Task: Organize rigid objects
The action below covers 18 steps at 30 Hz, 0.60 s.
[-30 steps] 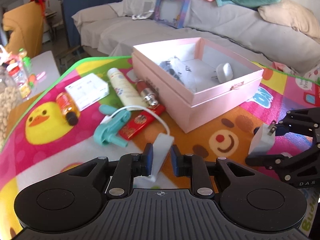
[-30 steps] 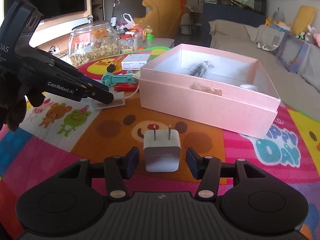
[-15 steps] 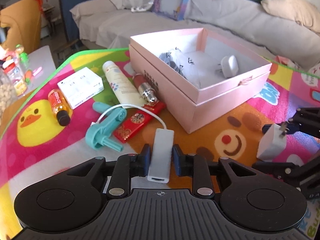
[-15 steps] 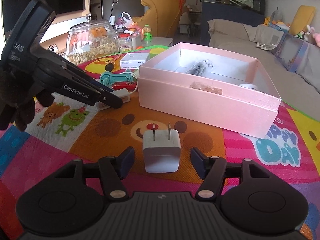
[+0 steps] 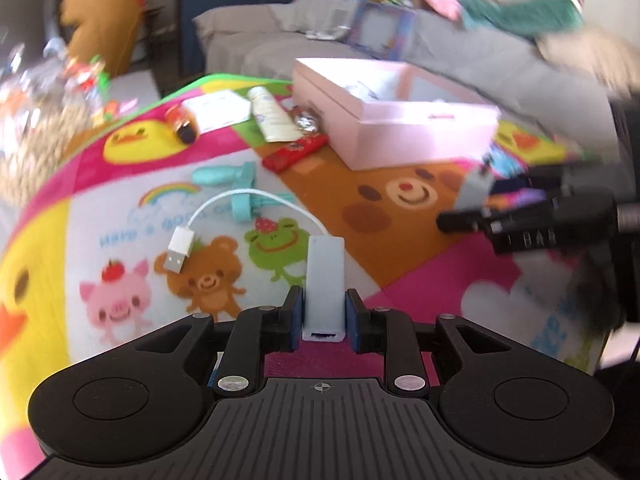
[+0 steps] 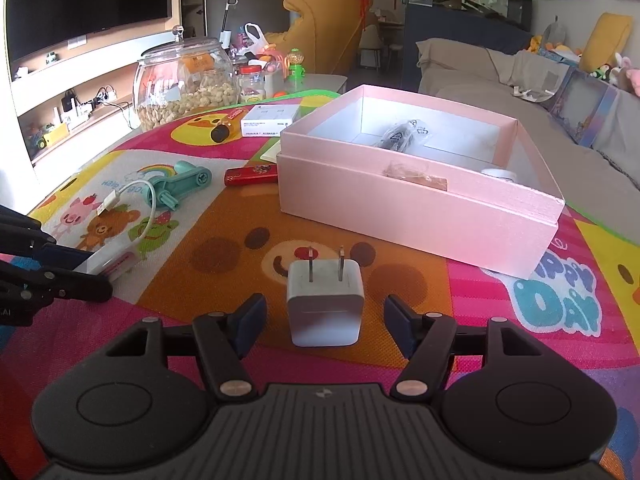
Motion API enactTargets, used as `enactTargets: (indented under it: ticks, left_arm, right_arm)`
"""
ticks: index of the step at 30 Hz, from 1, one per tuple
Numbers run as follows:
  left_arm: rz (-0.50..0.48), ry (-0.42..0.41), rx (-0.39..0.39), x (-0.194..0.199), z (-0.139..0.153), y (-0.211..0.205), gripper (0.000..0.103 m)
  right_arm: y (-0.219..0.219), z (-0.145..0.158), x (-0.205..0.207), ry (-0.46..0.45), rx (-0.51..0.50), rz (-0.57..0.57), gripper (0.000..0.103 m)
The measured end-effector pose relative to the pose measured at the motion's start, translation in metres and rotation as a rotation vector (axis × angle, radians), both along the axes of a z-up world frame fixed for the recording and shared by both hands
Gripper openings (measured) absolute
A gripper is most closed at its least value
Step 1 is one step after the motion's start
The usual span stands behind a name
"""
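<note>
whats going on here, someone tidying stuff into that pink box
Yes, it looks that way. The left gripper is shut on a white USB adapter with a short cable, held above the colourful cartoon play mat. The right gripper is open around a white two-prong wall charger standing on the mat. The open pink cardboard box already holds a few items.

We look low along each gripper's fingers across the colourful cartoon play mat (image 6: pixel 224 248). Both views face the open pink cardboard box (image 5: pixel 400 120) (image 6: pixel 420 200), which they share; the left view seems blurred.
</note>
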<state>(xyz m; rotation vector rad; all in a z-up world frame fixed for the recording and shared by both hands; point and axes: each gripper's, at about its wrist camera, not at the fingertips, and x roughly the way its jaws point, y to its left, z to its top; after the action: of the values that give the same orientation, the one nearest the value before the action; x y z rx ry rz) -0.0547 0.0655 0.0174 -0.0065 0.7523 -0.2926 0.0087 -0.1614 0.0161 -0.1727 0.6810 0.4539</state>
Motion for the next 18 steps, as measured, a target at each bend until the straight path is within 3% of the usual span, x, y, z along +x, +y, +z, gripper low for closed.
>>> enactTargets:
  ticks: [2, 6, 7, 9, 10, 18]
  left_arm:
    - [0.023, 0.010, -0.040, 0.003, -0.001, 0.003, 0.027]
    - [0.008, -0.014, -0.046, 0.001, -0.003, 0.004, 0.026]
    - [0.008, -0.025, -0.051, 0.000, -0.004, 0.004, 0.025]
    - [0.010, -0.050, -0.050, -0.003, -0.005, 0.002, 0.025]
    - [0.012, -0.062, -0.038, -0.005, -0.006, 0.000, 0.025]
    - [-0.122, -0.149, 0.011, -0.046, 0.022, -0.019, 0.024]
  right_arm:
    - [0.001, 0.000, -0.001, -0.003, -0.004, -0.004, 0.066]
    - [0.000, 0.000, -0.001, -0.005, 0.003, -0.015, 0.063]
    - [-0.001, 0.000, -0.001, -0.007, 0.006, -0.021, 0.058]
    - [-0.001, 0.003, -0.002, -0.003, 0.012, -0.023, 0.036]
    - [-0.001, 0.005, -0.002, 0.005, 0.012, -0.018, 0.032]
    - [-0.015, 0.046, -0.035, -0.072, 0.033, -0.006, 0.032]
